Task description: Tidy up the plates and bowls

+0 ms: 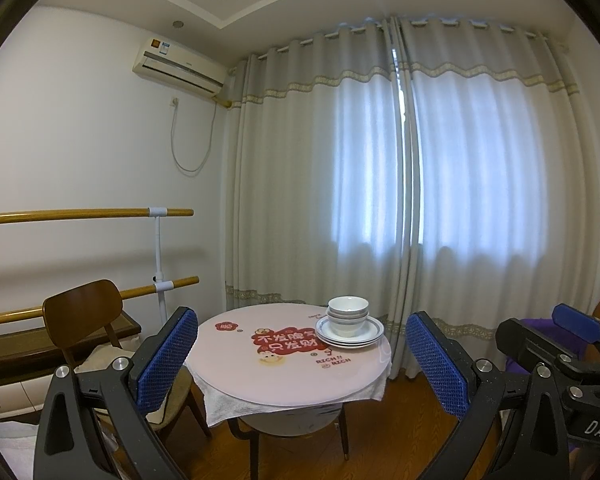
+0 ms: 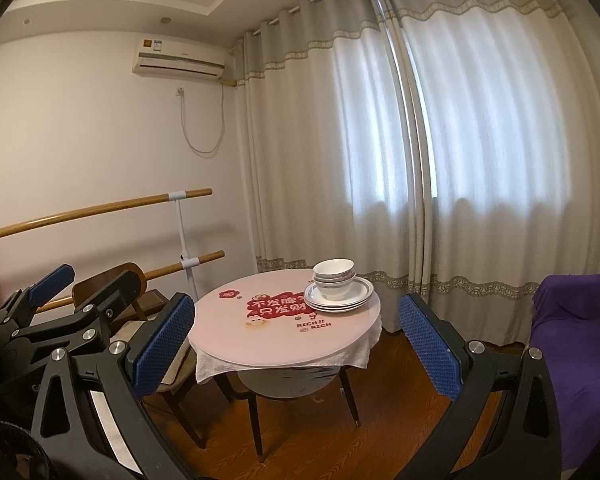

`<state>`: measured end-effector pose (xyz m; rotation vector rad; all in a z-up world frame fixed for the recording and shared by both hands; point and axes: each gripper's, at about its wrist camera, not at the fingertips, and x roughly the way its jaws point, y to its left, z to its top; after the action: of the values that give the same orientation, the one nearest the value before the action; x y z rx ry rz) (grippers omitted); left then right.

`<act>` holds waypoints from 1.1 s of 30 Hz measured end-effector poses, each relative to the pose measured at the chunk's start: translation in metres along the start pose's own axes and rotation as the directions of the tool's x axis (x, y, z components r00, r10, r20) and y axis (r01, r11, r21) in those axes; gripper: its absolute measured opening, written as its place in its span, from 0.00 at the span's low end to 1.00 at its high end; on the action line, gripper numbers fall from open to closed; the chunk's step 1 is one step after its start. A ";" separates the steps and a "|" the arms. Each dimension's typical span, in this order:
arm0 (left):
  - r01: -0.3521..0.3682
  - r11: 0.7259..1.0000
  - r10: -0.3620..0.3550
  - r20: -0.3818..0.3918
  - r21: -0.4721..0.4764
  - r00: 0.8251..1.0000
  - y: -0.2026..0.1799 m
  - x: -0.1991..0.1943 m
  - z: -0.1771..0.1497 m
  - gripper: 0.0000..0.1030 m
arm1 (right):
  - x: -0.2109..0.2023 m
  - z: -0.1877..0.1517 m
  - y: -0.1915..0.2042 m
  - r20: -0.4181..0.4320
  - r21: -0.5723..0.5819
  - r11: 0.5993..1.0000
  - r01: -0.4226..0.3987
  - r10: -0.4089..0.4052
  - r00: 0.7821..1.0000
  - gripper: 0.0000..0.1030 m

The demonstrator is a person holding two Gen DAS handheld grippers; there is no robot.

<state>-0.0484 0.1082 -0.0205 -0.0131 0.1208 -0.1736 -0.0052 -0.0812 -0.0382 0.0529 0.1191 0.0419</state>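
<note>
Well back from the table, both grippers are held up in the air with nothing in them. Furthest left in the left wrist view stands a wooden chair, with two wooden rails on the wall behind it. Next comes the left gripper, its blue-padded fingers spread wide and empty. Between those fingers shows the round table, topped with a pale pink printed mat over a white cloth that hangs past the edge. On the far right part of that top sits the crockery: a stack of bowls nested inside one another, resting on a stack of plates with a grey-blue rim band. How many there are of each cannot be told exactly. Drawn curtains fill the wall behind. Further right, the right gripper is likewise wide open and holds nothing, and a purple-covered seat lies beyond it.

Judging by this, the dishes are already gathered in one pile, so this looks like either the very start or the very end of the task; which one cannot be told. If work remains, the next move calls for bringing a gripper forward and down to the bowls, closing on the rim of the top one without tipping the pile.
</note>
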 end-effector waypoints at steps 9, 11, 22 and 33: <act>-0.002 1.000 0.002 0.009 0.006 1.000 -0.001 0.002 -0.002 0.99 | 0.000 0.000 0.000 0.005 -0.002 1.000 0.001 -0.001 1.000 1.00; -0.002 1.000 0.002 0.010 0.007 1.000 -0.002 0.003 -0.002 0.99 | 0.000 0.000 0.000 0.005 -0.002 1.000 0.001 -0.001 1.000 1.00; -0.003 1.000 0.003 0.016 0.009 1.000 -0.003 0.003 -0.007 0.99 | 0.000 -0.001 0.000 0.008 -0.004 1.000 0.002 -0.002 1.000 1.00; -0.004 1.000 0.004 0.023 0.015 1.000 -0.003 0.002 -0.009 0.99 | 0.000 -0.002 0.000 0.008 -0.003 1.000 0.002 -0.002 1.000 1.00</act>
<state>-0.0479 0.1049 -0.0297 -0.0002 0.0963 -0.1702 -0.0057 -0.0809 -0.0398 0.0495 0.1115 0.0401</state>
